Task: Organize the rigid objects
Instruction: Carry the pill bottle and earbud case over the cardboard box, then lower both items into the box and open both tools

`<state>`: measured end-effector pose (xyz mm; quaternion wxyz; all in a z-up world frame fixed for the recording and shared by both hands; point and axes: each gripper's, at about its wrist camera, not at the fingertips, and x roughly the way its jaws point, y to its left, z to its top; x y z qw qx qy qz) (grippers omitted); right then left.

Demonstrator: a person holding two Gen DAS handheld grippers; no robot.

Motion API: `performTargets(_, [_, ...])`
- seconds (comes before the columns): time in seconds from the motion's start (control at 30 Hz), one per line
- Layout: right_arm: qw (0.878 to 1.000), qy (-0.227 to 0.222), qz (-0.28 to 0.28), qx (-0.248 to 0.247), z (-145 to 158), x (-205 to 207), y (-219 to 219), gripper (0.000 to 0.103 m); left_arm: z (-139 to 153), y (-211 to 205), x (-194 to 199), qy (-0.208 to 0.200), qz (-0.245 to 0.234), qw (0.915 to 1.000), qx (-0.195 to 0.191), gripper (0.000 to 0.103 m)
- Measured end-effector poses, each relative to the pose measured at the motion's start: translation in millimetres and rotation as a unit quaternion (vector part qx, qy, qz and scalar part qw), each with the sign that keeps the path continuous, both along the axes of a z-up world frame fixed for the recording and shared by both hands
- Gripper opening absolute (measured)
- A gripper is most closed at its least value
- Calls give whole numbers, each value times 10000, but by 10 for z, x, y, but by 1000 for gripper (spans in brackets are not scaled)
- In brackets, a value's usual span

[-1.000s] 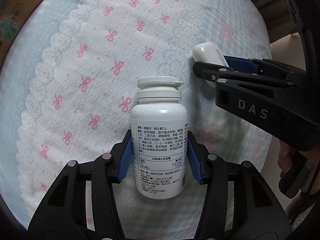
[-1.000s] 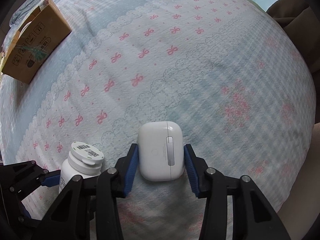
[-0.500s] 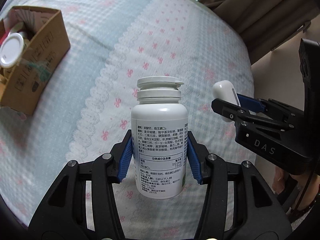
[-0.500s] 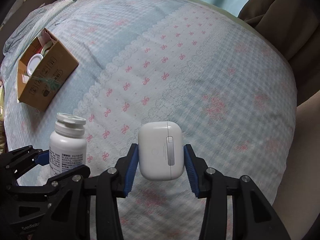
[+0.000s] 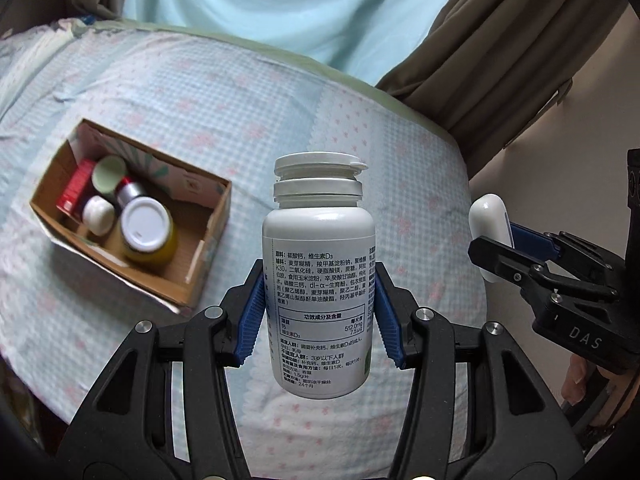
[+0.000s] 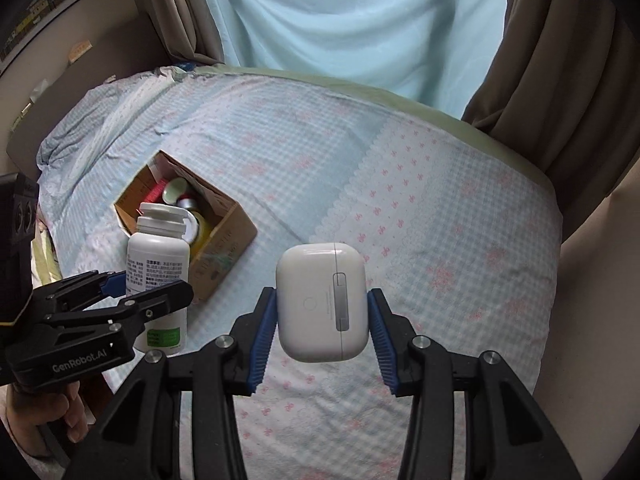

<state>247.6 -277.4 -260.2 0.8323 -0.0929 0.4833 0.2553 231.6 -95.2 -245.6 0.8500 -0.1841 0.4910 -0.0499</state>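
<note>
My left gripper (image 5: 320, 316) is shut on a white pill bottle (image 5: 320, 280) with a printed label and holds it upright in the air above the bed. The bottle also shows in the right wrist view (image 6: 158, 264). My right gripper (image 6: 322, 336) is shut on a white earbud case (image 6: 322, 300), also held above the bed; it shows at the right of the left wrist view (image 5: 488, 224). An open cardboard box (image 5: 208, 240) lies on the bed to the left, with several jars and a red packet inside.
The bed has a blue checked cover with pink bows (image 6: 400, 208). Brown curtains (image 6: 568, 60) and a pale blue curtain (image 6: 352, 20) hang behind the bed. The bed's right edge (image 5: 468, 184) drops to the floor.
Both grippers have risen and tilted up with their objects. The box and the curtains have come more fully into view, and the box's contents now show.
</note>
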Motion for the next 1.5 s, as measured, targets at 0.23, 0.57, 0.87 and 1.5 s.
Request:
performTargets(0.23, [9992,32,-84,378,296,-99,678,42,454,901,64,-141,-180,9993,300,46])
performTargets(0.57, [9939,243,-947,503,231,-6,1702,42,403,2112,412,29,-977,9946,350,46])
performTargets(0.87, [9782,751,-1850,563,-228,197,2313,42,-182,2709,840,573,-1581,9851,359,46])
performTargets(1.5, [9567,1689,-2366,156,-1569,815,2572,41,-1668,2487,1271,1639,-2361,9547,769,46])
